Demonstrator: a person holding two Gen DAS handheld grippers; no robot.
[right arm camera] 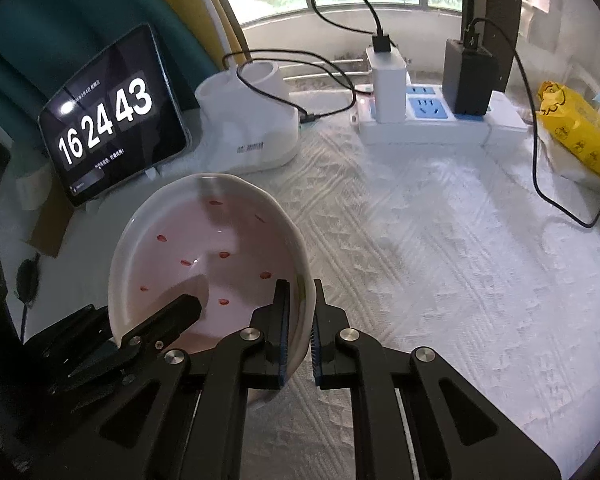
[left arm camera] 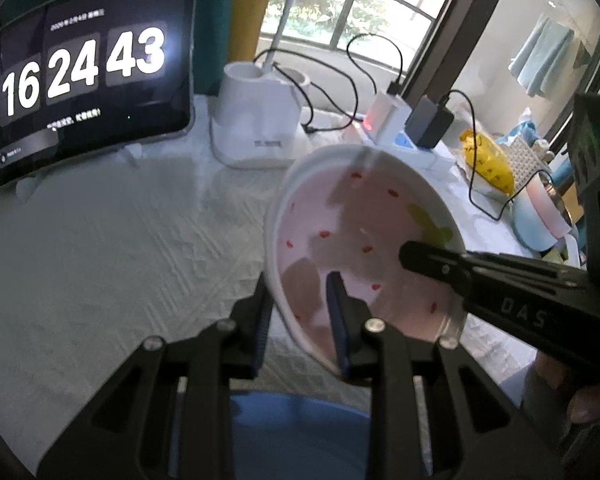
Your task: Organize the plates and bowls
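The shallow white ceramic bowl with a pink inside and small red flecks (right arm camera: 216, 264) hangs tilted above the white quilted tablecloth (right arm camera: 440, 248), held by both of my tools. My right gripper (right arm camera: 300, 332) is closed narrow on its near rim, one blue pad inside the bowl and one outside, pressing the wall between them. My left gripper (left arm camera: 300, 320) clamps the opposite rim the same way, one finger (left arm camera: 336, 308) inside the bowl and one behind its wall.

Only the left wrist view shows a green mark (left arm camera: 428, 220) on the bowl's inside, a blue rounded vessel (left arm camera: 300, 432) beneath my fingers, and part of a hand (left arm camera: 568, 388) on the right tool.

Only the right wrist view shows the open cloth stretching towards the table's right edge.

Along the far edge stand a dark tablet showing a clock (right arm camera: 108, 124), a white plastic holder base (right arm camera: 252, 128) and a white power strip with two chargers plugged in (right arm camera: 424, 120). A yellow packet (right arm camera: 576, 132) lies near the far right corner.
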